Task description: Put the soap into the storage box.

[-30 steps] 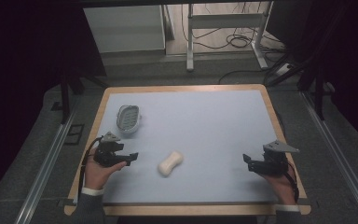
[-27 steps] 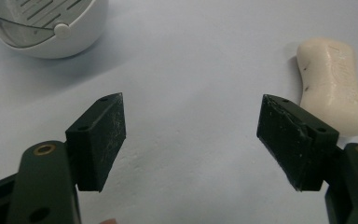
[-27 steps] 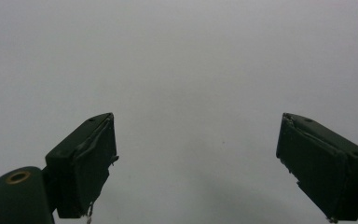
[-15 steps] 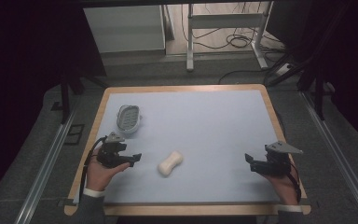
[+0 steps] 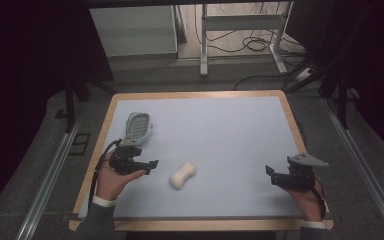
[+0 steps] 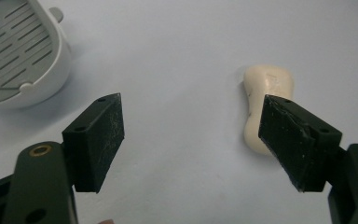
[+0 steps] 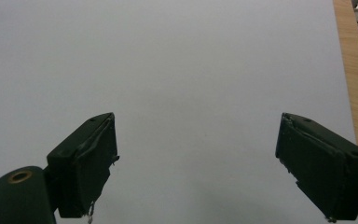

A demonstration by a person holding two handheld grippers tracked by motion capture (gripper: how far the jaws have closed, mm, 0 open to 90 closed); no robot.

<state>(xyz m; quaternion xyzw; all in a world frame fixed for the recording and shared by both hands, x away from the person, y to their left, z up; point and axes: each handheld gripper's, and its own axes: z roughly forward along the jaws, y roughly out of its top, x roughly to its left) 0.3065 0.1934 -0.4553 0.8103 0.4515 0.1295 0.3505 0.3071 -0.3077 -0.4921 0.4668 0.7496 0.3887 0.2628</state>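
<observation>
The left gripper is being held with jaws wide apart, empty, just left of the cream, waisted bar of soap, which is lying on the pale blue table mat. The slotted white plastic soap dish is resting behind that gripper. The right gripper is being held open over bare mat.

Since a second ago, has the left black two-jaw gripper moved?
Yes. The left gripper has edged right, toward the cream waisted soap bar, which lies unmoved on the table.
</observation>
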